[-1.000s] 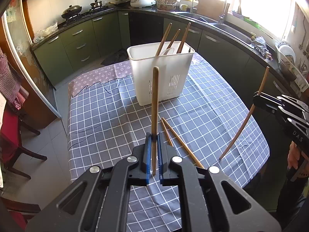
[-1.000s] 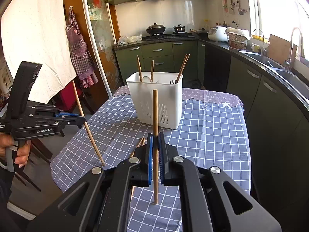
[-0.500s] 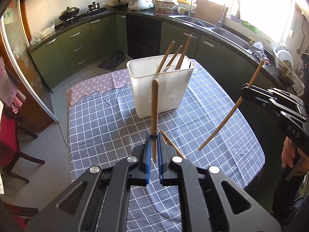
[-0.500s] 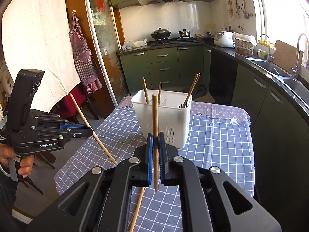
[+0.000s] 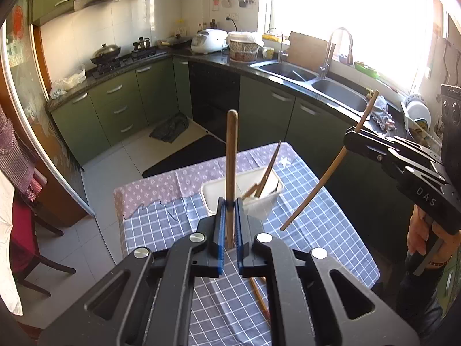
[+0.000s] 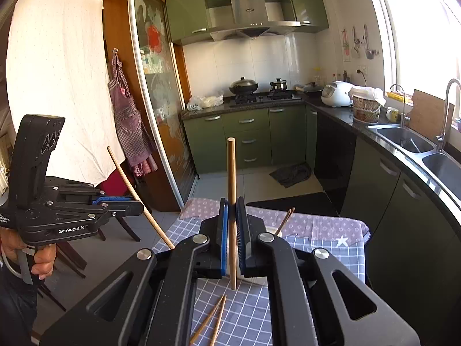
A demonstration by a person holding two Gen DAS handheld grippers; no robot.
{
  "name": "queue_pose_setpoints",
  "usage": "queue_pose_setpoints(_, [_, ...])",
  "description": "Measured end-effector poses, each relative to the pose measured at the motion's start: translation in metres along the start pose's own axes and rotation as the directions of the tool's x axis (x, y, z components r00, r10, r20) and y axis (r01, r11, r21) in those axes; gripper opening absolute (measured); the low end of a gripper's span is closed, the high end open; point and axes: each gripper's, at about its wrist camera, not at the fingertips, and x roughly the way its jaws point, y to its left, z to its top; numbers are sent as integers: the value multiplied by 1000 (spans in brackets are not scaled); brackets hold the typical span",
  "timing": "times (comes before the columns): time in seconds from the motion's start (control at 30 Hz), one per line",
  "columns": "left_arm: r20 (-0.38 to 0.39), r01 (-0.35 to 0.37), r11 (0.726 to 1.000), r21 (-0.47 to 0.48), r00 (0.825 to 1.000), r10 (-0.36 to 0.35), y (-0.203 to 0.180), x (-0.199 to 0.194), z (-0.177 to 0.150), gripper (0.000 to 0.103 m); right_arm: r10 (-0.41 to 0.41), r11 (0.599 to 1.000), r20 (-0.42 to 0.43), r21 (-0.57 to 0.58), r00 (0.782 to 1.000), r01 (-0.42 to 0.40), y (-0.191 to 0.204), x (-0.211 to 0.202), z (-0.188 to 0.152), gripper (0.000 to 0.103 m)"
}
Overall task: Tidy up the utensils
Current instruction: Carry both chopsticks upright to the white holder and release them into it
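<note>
My left gripper (image 5: 229, 201) is shut on an upright wooden chopstick (image 5: 231, 155), held above the white utensil basket (image 5: 213, 193), which holds several chopsticks (image 5: 269, 170). My right gripper (image 6: 232, 204) is shut on another upright chopstick (image 6: 231, 173), with the basket mostly hidden behind its fingers. Each gripper shows in the other's view: the right one (image 5: 350, 138) with its slanted chopstick (image 5: 319, 184), the left one (image 6: 138, 206) with its chopstick (image 6: 132, 190). Two loose chopsticks (image 6: 211, 321) lie on the checked tablecloth (image 5: 317, 230).
The table stands in a kitchen with green cabinets (image 5: 121, 106), a sink (image 5: 337, 92) at the right and a stove (image 6: 259, 95) at the back. A chair (image 5: 31, 242) stands left of the table. A dark mat (image 5: 187, 155) lies on the floor beyond.
Both grippers have risen and tilted up with their chopsticks. The basket now sits lower in both views and more of the kitchen walls shows.
</note>
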Motion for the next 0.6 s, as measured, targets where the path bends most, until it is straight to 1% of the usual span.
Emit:
queue_pose_setpoints(0.17, [70,-18,999,-30,997,20,8,-8,32,6,-16,1000,62,9,998,15,-9,1,39,7])
queue_pose_setpoints(0.23, [92,-26,999,-36,995,30,10,-2,40,6,-42,999,80,14,996,41,-14,7,49,7])
queue_pose_setpoints(0.3, [96,-26,999,-43,995,30,11,8,45,6,-57,998,84,26,995,55,-21,16,53,7])
queue_pose_setpoints(0.37, [85,-17,998,-53,996,21,13,23,46,6,-71,997,73,39,995,69,-29,30,54,7])
queue_pose_setpoints(0.43, [70,-16,998,-58,997,20,13,41,45,6,-68,996,53,54,996,65,-36,46,51,7])
queue_pose_setpoints(0.53, [24,-23,998,-54,999,24,12,67,37,6,-66,996,9,67,998,65,-44,70,42,7])
queue_pose_setpoints(0.6, [-16,-22,998,-53,1000,22,13,82,30,6,-62,996,-27,65,998,64,-45,85,28,7])
